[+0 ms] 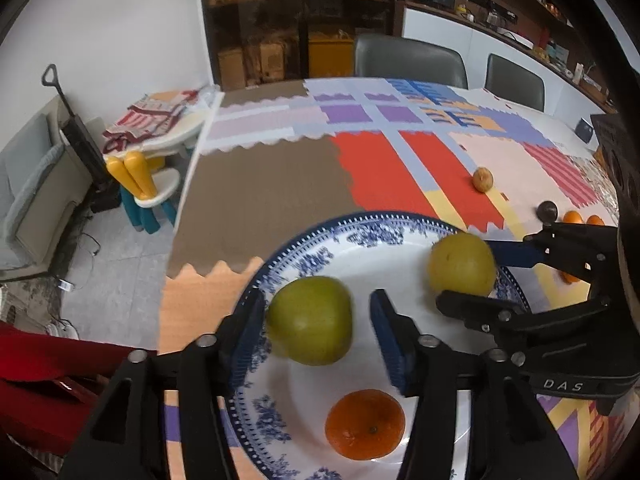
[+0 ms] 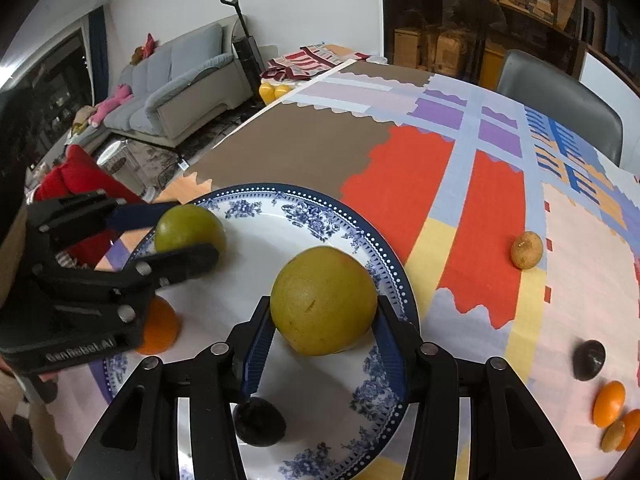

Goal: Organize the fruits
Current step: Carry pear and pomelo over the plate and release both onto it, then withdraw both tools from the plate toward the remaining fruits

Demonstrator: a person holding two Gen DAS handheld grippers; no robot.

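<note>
Landmark: blue-white plate (image 1: 404,221). Green fruit (image 1: 310,320) is bracketed over the plate's left side by the left gripper (image 1: 318,322); jaws apart, clear gap at the right pad, so likely just released or not yet gripped. Yellow-green fruit (image 2: 323,300) is held over the plate's right rim by the right gripper (image 2: 323,322), jaws closed against both flanks, presumably for set-down. An orange (image 1: 365,424) and a dark fruit (image 2: 259,421) are already seated near the plate's near edge. Loose brown fruit (image 2: 527,249), dark fruit and oranges remain well right of the plate, uncollected.
</note>
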